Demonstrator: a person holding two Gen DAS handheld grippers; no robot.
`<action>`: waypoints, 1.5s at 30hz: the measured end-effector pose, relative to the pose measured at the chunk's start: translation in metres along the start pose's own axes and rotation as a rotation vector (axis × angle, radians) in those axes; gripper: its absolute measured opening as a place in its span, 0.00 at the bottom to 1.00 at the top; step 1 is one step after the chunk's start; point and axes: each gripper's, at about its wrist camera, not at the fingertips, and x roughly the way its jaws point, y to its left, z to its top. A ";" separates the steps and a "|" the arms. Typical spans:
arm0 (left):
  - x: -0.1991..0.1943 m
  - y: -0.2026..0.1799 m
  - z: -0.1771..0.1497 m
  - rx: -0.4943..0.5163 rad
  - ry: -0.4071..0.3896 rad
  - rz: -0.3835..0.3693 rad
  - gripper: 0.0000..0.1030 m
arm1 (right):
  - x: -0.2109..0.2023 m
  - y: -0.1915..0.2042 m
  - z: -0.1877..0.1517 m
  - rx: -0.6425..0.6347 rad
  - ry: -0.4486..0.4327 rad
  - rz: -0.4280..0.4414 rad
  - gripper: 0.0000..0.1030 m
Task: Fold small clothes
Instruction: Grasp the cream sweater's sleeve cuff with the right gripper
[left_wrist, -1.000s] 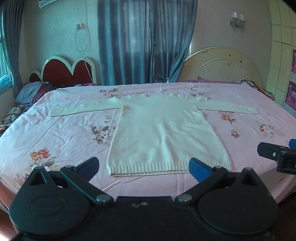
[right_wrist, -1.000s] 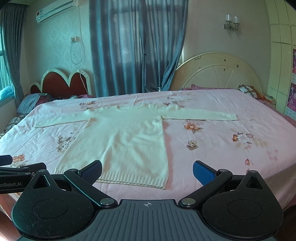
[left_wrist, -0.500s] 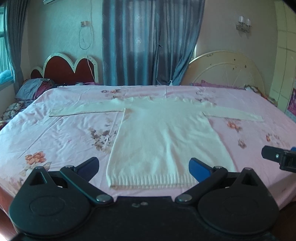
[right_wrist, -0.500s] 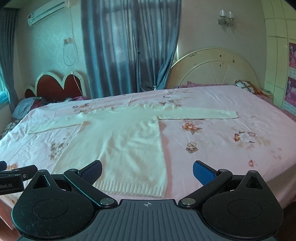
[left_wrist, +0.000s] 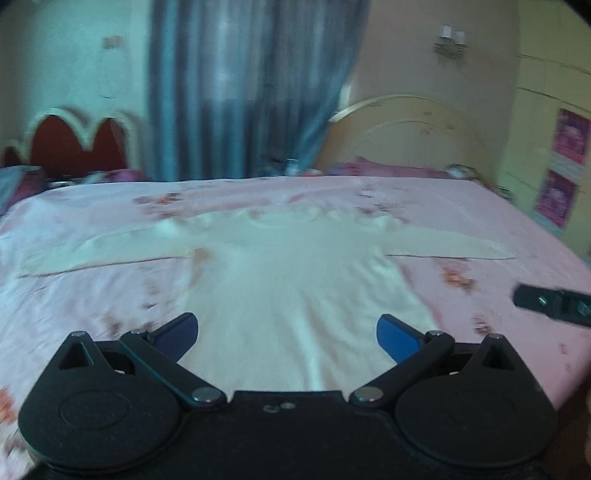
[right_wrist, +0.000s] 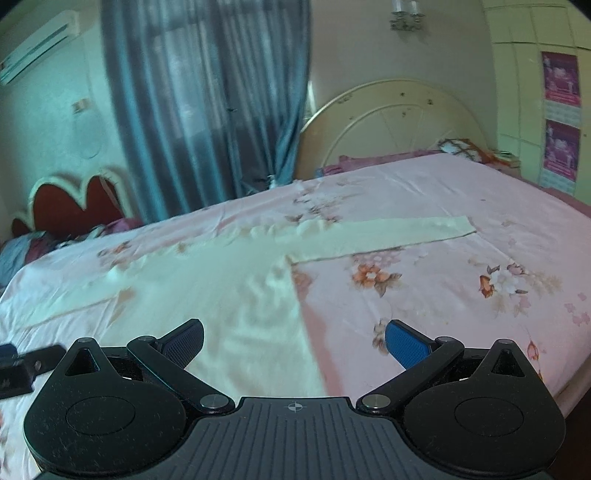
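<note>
Left wrist | sweater (left_wrist: 295, 280) flat on bed (left_wrist: 92, 295) | both jaws spread, holding nothing

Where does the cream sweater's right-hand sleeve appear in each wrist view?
Left wrist view: the sleeve runs out at right of centre, above the right gripper.
Right wrist view: the sleeve stretches across centre right, cuff rightward.
Shared landmark: the round cream headboard behind the bed.
</note>
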 end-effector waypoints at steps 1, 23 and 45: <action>0.007 0.002 0.004 0.004 0.001 -0.017 1.00 | 0.005 -0.002 0.005 0.010 -0.018 -0.016 1.00; 0.200 -0.038 0.063 -0.020 0.133 0.110 0.98 | 0.208 -0.219 0.102 0.356 -0.034 -0.196 0.48; 0.294 -0.115 0.087 0.076 0.227 0.130 0.95 | 0.279 -0.339 0.091 0.596 -0.010 -0.176 0.01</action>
